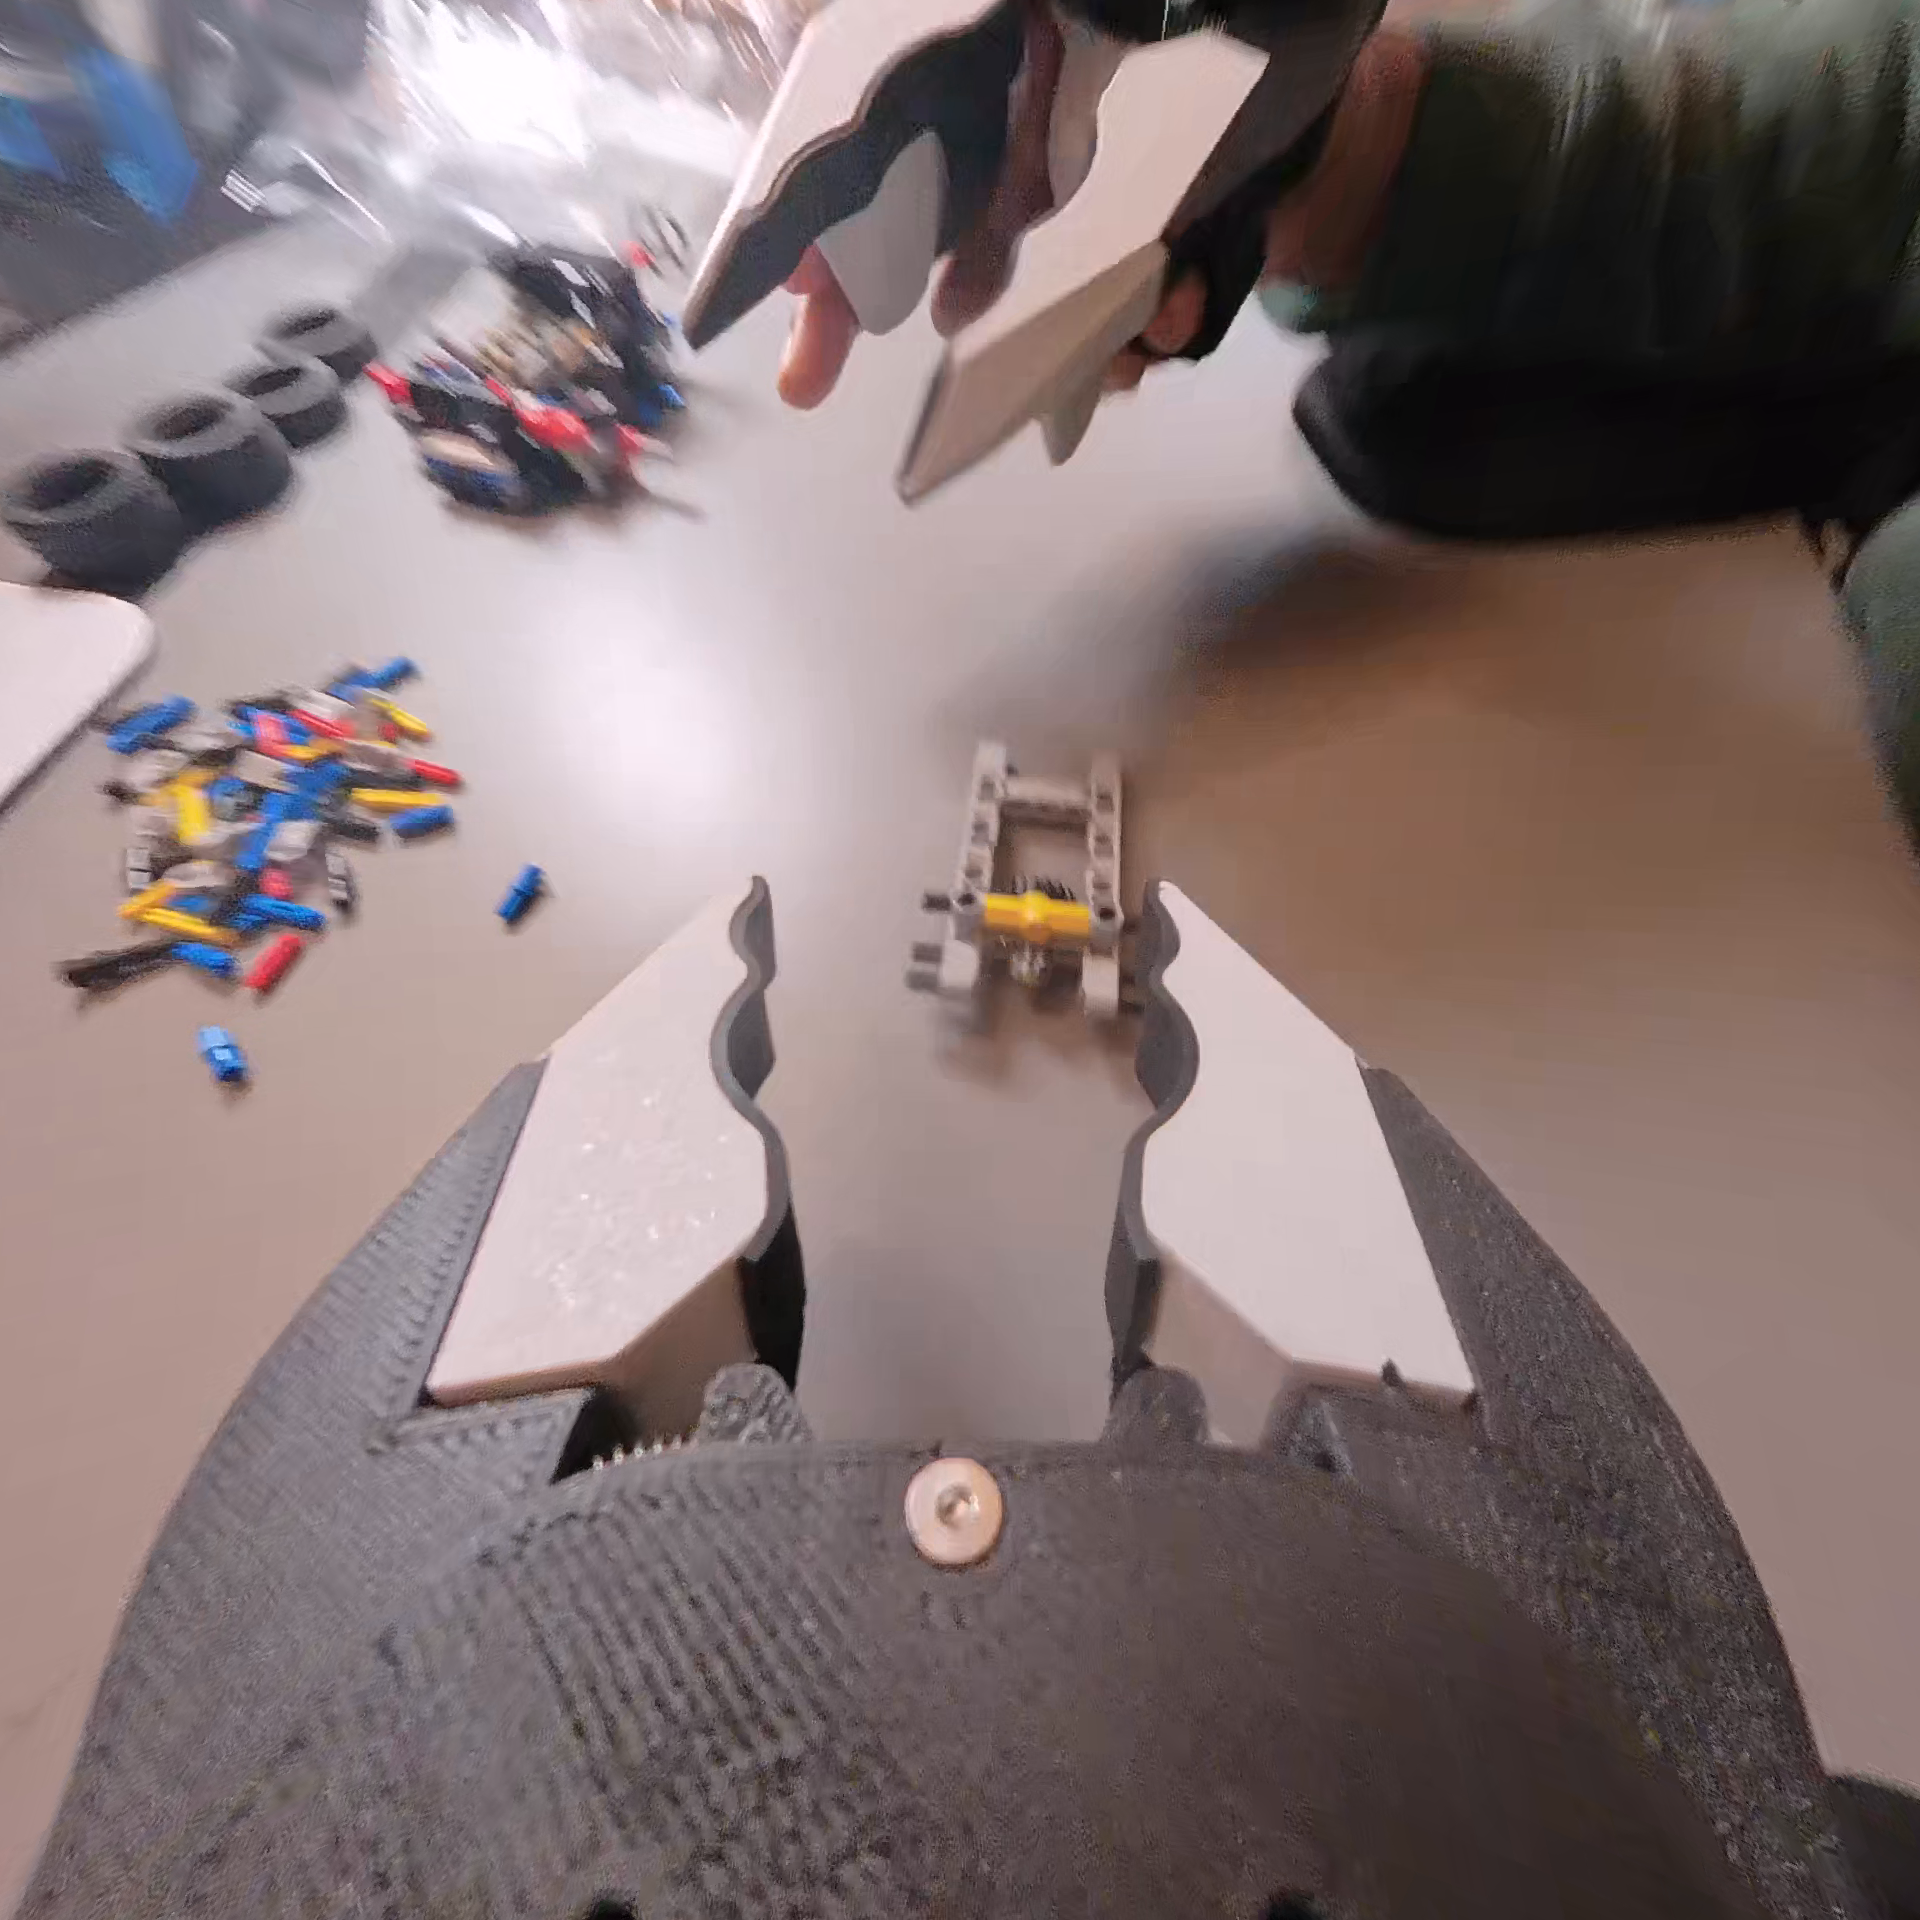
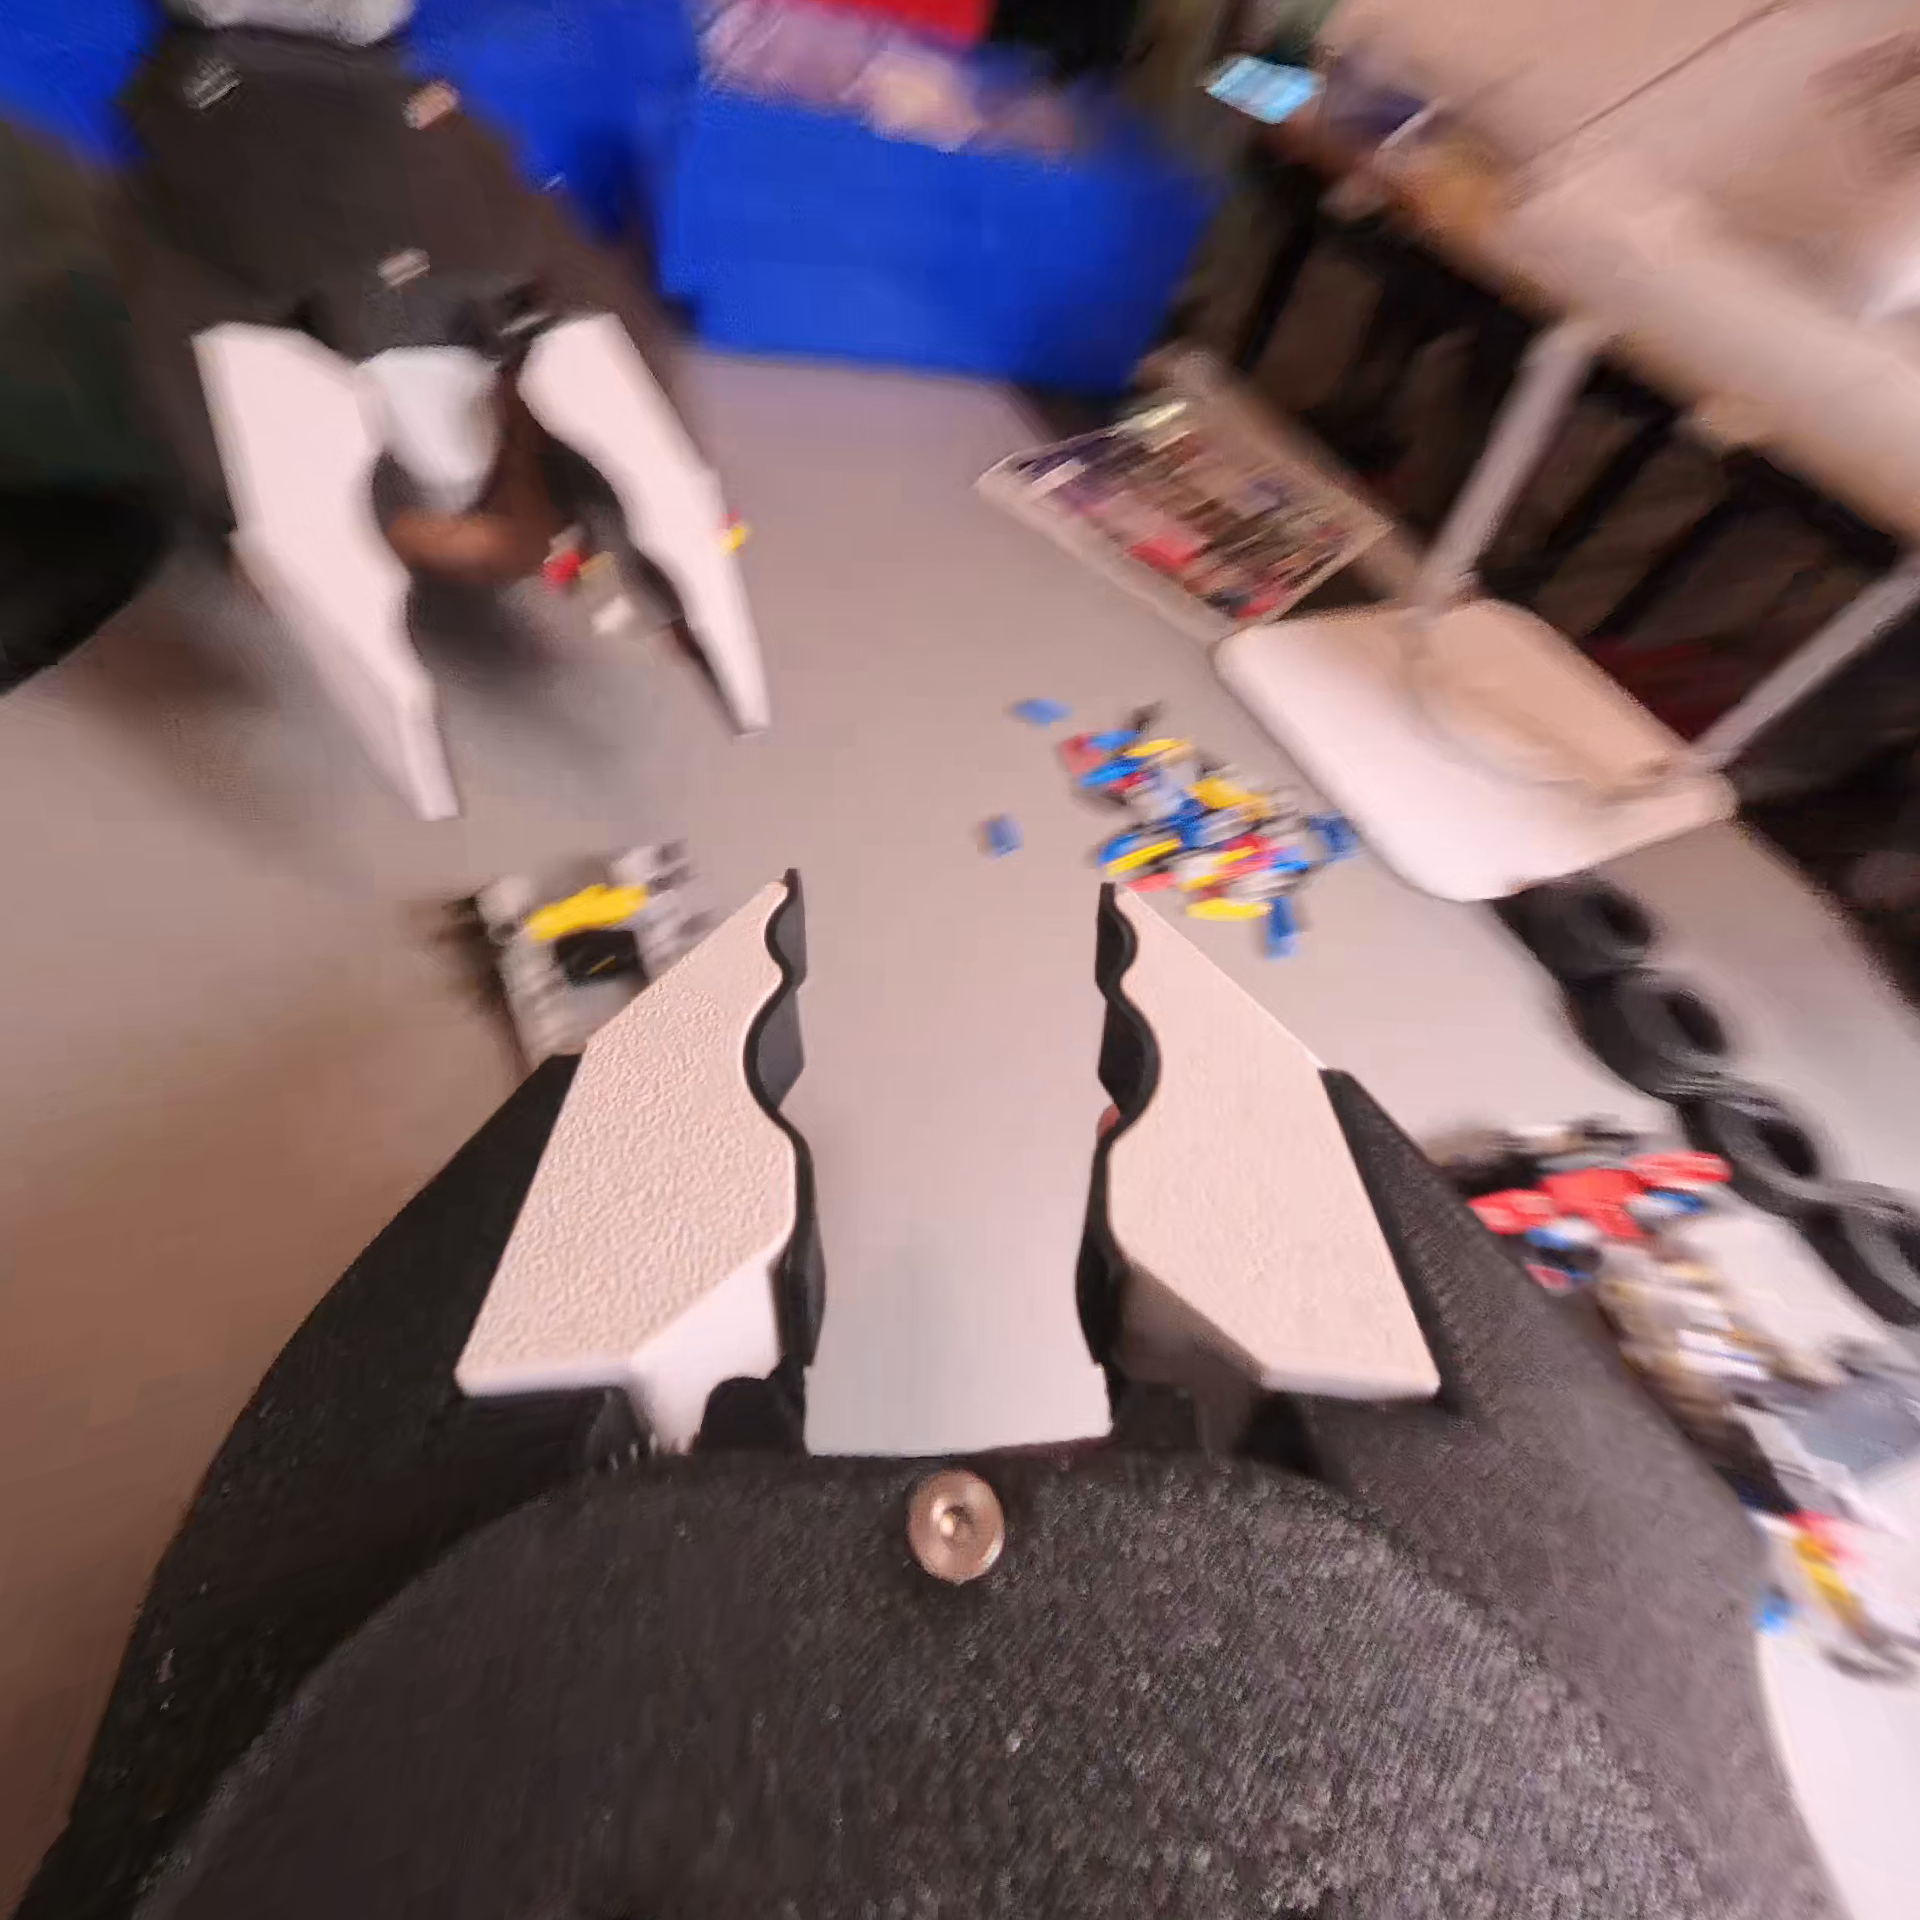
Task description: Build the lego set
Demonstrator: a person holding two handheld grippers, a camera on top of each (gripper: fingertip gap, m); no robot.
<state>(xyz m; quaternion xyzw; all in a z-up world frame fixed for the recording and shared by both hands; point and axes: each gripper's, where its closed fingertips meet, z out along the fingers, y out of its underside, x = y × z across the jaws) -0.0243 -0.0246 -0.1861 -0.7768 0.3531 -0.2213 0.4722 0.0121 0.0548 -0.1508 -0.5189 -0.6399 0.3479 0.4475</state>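
A small grey lego frame (image 1: pixel 1023 894) with a yellow piece across it lies on the grey table (image 1: pixel 675 665), just beyond my left gripper (image 1: pixel 961 894). The left gripper is open and empty above the table. My right gripper (image 2: pixel 951 894) is open and empty too. In the left wrist view it hangs above the table at the top (image 1: pixel 800 416), held by a gloved hand. In the right wrist view the frame (image 2: pixel 592 935) lies left of my right fingers, and the left gripper (image 2: pixel 597 769) hovers beyond it. Both views are blurred.
A pile of loose blue, yellow and red pieces (image 1: pixel 260 821) lies at the left, also in the right wrist view (image 2: pixel 1195 821). Several black tyres (image 1: pixel 166 457) and a dark pile of parts (image 1: pixel 540 405) sit farther off. A white chair seat (image 2: pixel 1455 748) stands at the table's edge.
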